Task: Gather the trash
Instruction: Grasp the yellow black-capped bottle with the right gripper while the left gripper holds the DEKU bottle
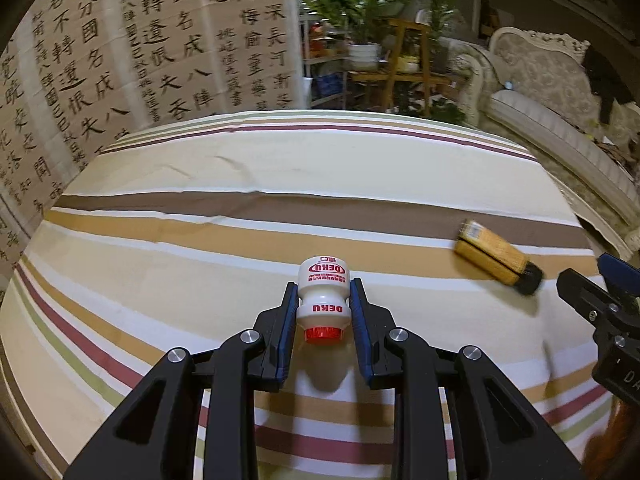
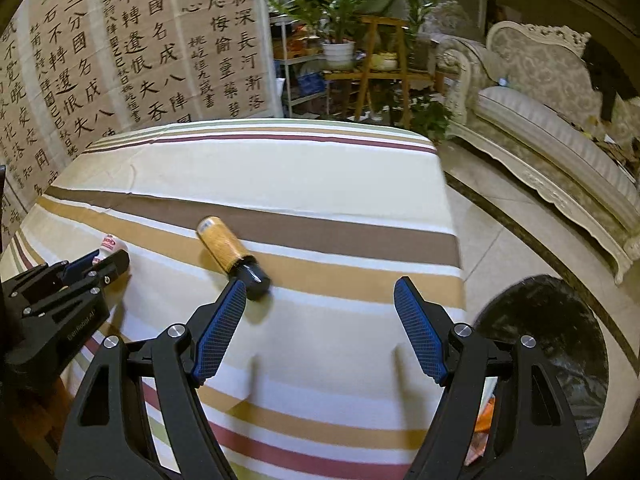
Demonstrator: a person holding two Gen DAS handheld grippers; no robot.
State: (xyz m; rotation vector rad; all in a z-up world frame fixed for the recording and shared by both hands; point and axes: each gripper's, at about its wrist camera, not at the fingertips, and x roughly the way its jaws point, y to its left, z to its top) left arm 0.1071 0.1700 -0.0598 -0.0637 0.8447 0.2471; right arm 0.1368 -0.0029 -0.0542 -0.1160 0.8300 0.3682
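A small white bottle with a red cap and red "DEKU" print (image 1: 323, 298) lies on the striped tablecloth (image 1: 240, 248), cap toward me. My left gripper (image 1: 323, 290) is shut on it, fingers on both sides. The bottle also shows in the right wrist view (image 2: 110, 245), held by the left gripper (image 2: 105, 260). A yellow box-like container with a black end (image 1: 496, 258) lies on the cloth to the right; it also shows in the right wrist view (image 2: 231, 254). My right gripper (image 2: 320, 296) is open and empty, just right of that container.
A black trash bin lined with a bag (image 2: 548, 344) stands on the floor right of the table. The table's right edge (image 2: 454, 240) is close. A sofa (image 2: 552, 112), plant shelves (image 2: 360, 60) and a calligraphy screen (image 2: 120, 48) stand behind.
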